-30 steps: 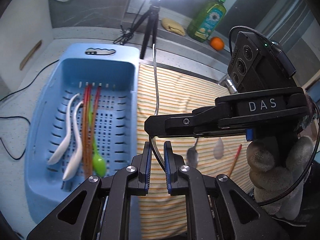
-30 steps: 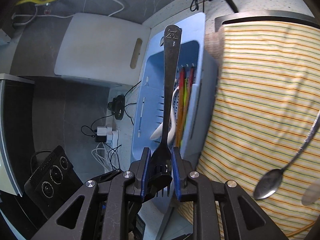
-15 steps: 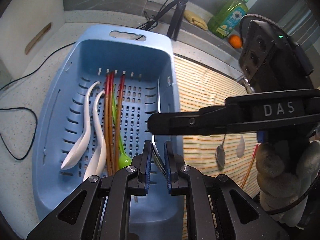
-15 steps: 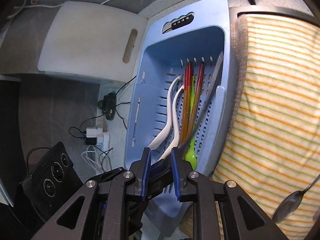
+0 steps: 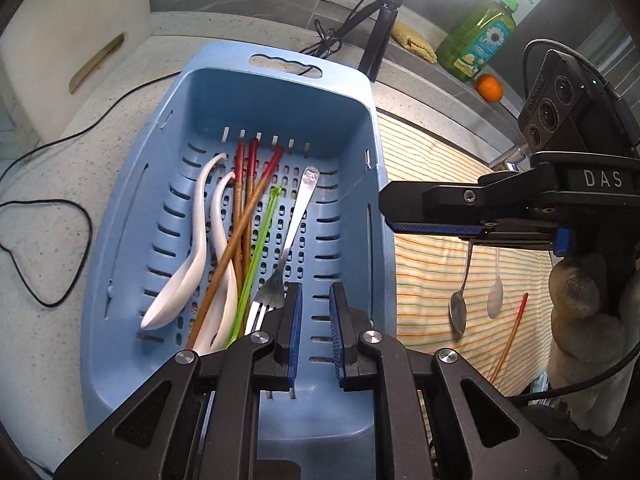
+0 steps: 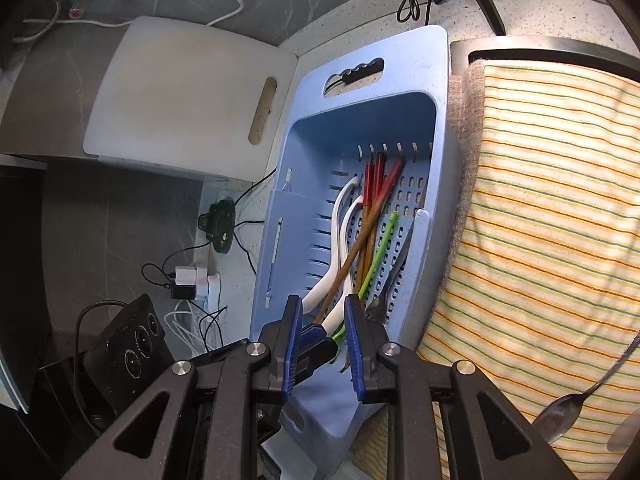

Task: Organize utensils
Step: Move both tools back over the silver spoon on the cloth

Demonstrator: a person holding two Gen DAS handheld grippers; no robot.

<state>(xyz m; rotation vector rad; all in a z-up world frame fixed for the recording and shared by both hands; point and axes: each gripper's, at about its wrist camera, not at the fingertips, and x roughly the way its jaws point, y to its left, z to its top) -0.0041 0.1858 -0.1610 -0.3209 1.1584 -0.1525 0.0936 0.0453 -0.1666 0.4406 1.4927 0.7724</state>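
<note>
Now both grippers hover, jaws nearly closed, empty.
Loose fork (image 5: 294, 232) may slide against chopsticks (image 5: 244, 216) in basket (image 5: 132, 184).

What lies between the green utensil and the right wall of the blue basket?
A metal fork lies there, on the blue basket floor beside the green utensil; the left wrist view shows it best.

I see glossy blue plastic basket (image 5: 372, 184) | shiny metal fork (image 5: 294, 220) | wood-look chopsticks (image 5: 240, 232) | glossy white spoons (image 5: 188, 276) | woven striped cloth (image 5: 432, 264) | speckled stone-look counter (image 5: 44, 256)
</note>
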